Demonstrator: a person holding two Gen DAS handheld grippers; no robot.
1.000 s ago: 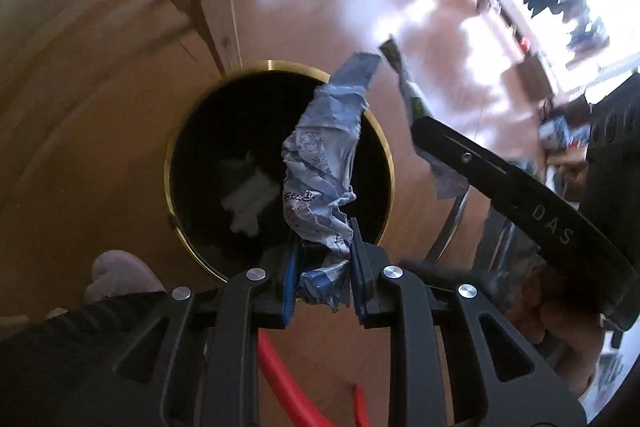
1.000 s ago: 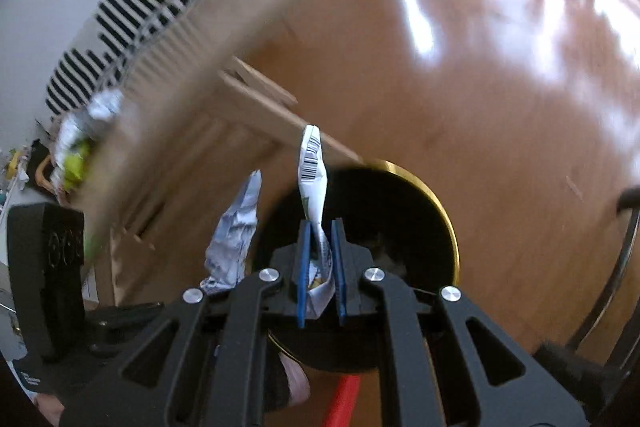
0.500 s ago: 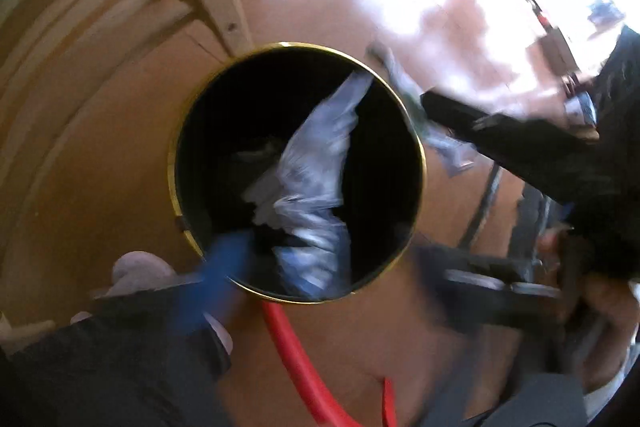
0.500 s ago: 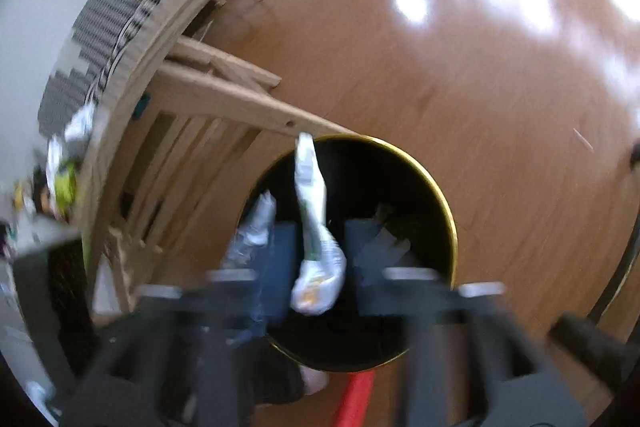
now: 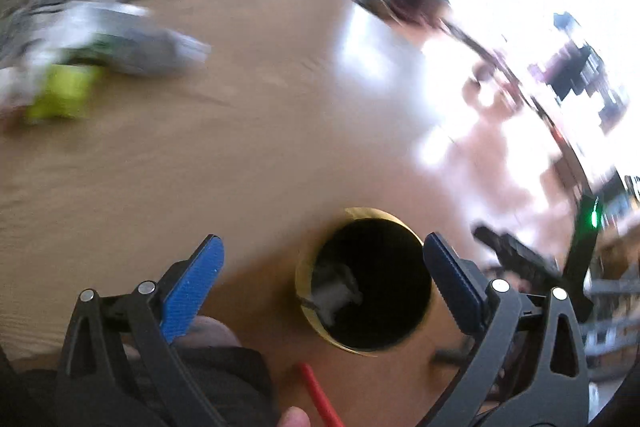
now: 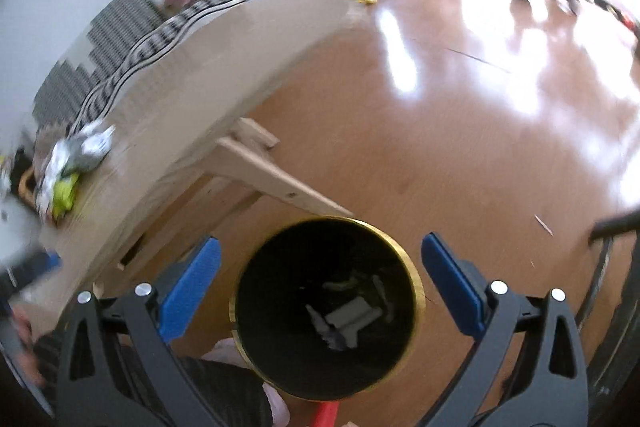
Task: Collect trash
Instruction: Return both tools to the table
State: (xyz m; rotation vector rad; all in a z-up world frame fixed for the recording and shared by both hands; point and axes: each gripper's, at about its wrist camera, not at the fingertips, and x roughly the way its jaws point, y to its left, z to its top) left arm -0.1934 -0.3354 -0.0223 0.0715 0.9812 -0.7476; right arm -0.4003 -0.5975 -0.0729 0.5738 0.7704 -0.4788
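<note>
A glossy wooden floor [image 6: 460,155] is shown under strong window glare, with a pale wooden bench [image 6: 224,67] beside a white wall. A round black bin with a gold rim [image 6: 404,255] stands upright on the floor beside the bench's leg, its mouth facing up. Crumpled trash [image 6: 352,319] lies at the bin's bottom; its long axis cannot be told. More wrappers [image 6: 72,163] lie on the bench, well apart from the bin. The left gripper [image 5: 322,275] and right gripper [image 6: 320,275] are held above the bin, fingers spread wide and empty.
</note>
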